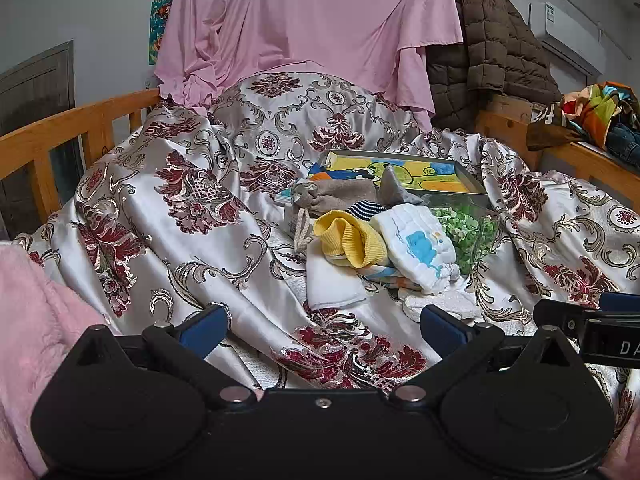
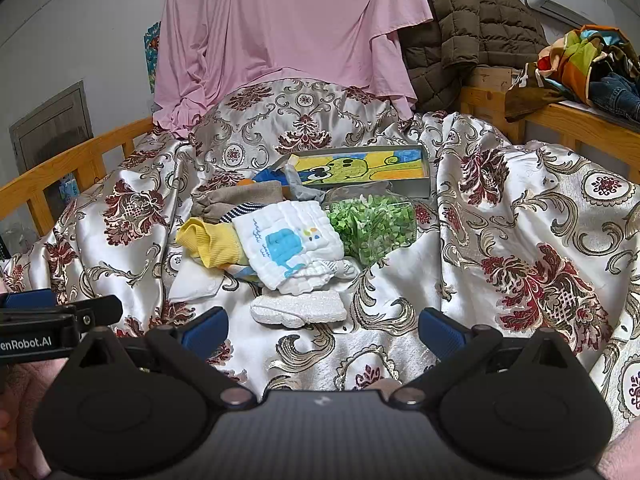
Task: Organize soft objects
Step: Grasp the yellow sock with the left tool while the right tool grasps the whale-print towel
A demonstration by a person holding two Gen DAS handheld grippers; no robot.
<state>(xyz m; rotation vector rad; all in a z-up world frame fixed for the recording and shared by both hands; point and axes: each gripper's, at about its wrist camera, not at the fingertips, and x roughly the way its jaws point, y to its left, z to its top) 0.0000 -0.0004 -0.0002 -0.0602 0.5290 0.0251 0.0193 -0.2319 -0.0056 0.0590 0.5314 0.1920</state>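
Soft pile sitting mid-frame in both views, on the floral satin bedspread point(image 2: 520, 208). White quilted cloth with blue whale print point(image 2: 290, 246) lying on top, centre of the right wrist view, right of centre in the left wrist view point(image 1: 420, 248). Yellow ribbed sock point(image 2: 208, 246) lying just left of it, touching; a navy-striped piece point(image 2: 240, 212) peeking out behind both. Beige drawstring pouch point(image 1: 336, 196) resting behind the sock, its cord dangling down the left side. Plain white folded cloth point(image 1: 334, 284) lying under the sock, lower left of the pile. White fuzzy item point(image 2: 298, 308) sitting just in front of the whale cloth, nearest the right gripper. Clear container of green bits point(image 2: 372, 224) leaning against the pile's right side, touching the whale cloth. Shallow box with a yellow cartoon picture point(image 2: 360, 168) standing behind it all, a grey cloth piece point(image 1: 394, 190) draping over its front edge.

Left gripper point(image 1: 322, 326) hovering low over the bedspread at bottom centre, jaws spread wide, nothing between them. Right gripper point(image 2: 322, 326) doing the same, fingers wide apart, empty, the fuzzy item just ahead of the gap. Each gripper showing at the other view's lower edge.

Pink sheet point(image 2: 288, 28) hanging at top centre, brown puffer jacket point(image 2: 468, 28) upper right, wooden rail point(image 1: 76, 128) running along the left, colourful clothes heap point(image 2: 584, 64) far right.
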